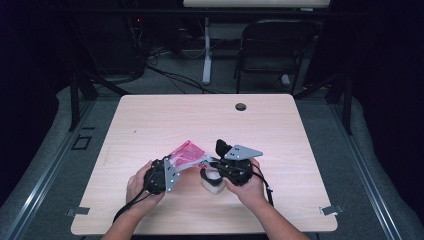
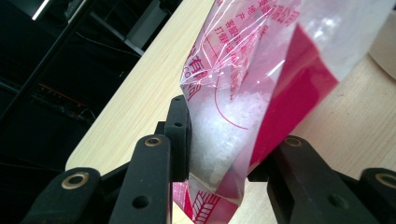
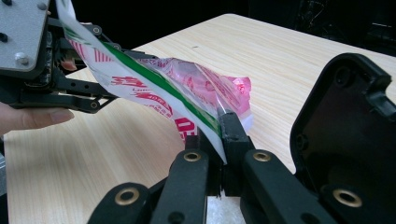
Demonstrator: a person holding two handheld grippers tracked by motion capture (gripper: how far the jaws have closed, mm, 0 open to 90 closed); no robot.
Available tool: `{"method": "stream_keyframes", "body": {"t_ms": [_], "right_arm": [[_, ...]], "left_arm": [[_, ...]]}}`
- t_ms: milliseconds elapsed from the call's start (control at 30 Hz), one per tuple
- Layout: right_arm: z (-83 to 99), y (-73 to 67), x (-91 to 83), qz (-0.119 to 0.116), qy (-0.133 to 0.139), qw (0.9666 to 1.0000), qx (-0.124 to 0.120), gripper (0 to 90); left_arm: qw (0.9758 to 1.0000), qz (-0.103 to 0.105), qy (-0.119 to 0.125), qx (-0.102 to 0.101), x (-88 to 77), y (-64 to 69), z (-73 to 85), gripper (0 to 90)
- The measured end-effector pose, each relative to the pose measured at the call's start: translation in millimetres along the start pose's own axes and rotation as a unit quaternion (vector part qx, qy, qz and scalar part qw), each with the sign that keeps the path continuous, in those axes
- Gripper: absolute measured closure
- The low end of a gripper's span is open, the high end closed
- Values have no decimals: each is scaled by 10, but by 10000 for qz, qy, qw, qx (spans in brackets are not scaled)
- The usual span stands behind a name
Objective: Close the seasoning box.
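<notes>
While we look from above, our hands rest low at the near table (image 1: 150,120) edge, the left gripper (image 1: 167,172) and right gripper (image 1: 216,162) carrying a pink bag (image 1: 187,154) between them. Along the left jaws, they clamp its crystal-filled body (image 2: 224,121). Along the right, pressed-together jaws pinch its edge (image 3: 205,116).

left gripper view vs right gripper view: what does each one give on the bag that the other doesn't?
Left gripper view: white granules inside the bag, the left gripper clamped around that filled part, and a pale container at the frame's edge.

Right gripper view: a green stripe along the bag's edge, the right gripper pinching that thin edge, and a black cover beside it.

Both: the red-printed clear bag held up off the wooden table.
</notes>
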State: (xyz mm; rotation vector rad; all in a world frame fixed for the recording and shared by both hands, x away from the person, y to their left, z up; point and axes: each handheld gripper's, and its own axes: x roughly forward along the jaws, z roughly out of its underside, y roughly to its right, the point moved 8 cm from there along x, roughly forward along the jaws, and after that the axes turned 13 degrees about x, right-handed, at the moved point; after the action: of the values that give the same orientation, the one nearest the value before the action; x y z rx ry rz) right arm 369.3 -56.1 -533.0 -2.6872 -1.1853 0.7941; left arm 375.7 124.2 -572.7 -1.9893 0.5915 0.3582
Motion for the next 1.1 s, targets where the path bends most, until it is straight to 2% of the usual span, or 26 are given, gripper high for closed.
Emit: {"method": "stream_keyframes", "body": {"t_ms": [333, 400, 533, 667, 800, 900, 1067, 1100], "right_arm": [[-5, -7, 12, -40, -19, 10000, 15, 894], [-6, -8, 18, -63, -16, 10000, 27, 891], [-12, -14, 15, -75, 7, 10000, 39, 888], [-49, -5, -8, -120, 147, 9998, 87, 794], [-56, 1, -2, -145, 158, 9997, 120, 773], [-58, -2, 5, -169, 172, 9996, 142, 759], [-73, -14, 8, -219, 222, 9994, 160, 724], [-73, -14, 8, -219, 222, 9994, 160, 724]], "left_arm": [[9993, 232, 53, -289, 34, 35, 34, 693], [9986, 315, 89, -415, 48, 50, 45, 693], [9979, 419, 81, -496, 69, 66, 68, 695], [9931, 743, 187, -887, 118, 99, 117, 698], [9894, 950, 208, -1076, 156, 137, 145, 698], [9880, 1017, 200, -1146, 168, 151, 160, 699], [9794, 1331, 194, -1507, 202, 176, 205, 700], [9794, 1331, 194, -1507, 202, 176, 205, 700]]}}
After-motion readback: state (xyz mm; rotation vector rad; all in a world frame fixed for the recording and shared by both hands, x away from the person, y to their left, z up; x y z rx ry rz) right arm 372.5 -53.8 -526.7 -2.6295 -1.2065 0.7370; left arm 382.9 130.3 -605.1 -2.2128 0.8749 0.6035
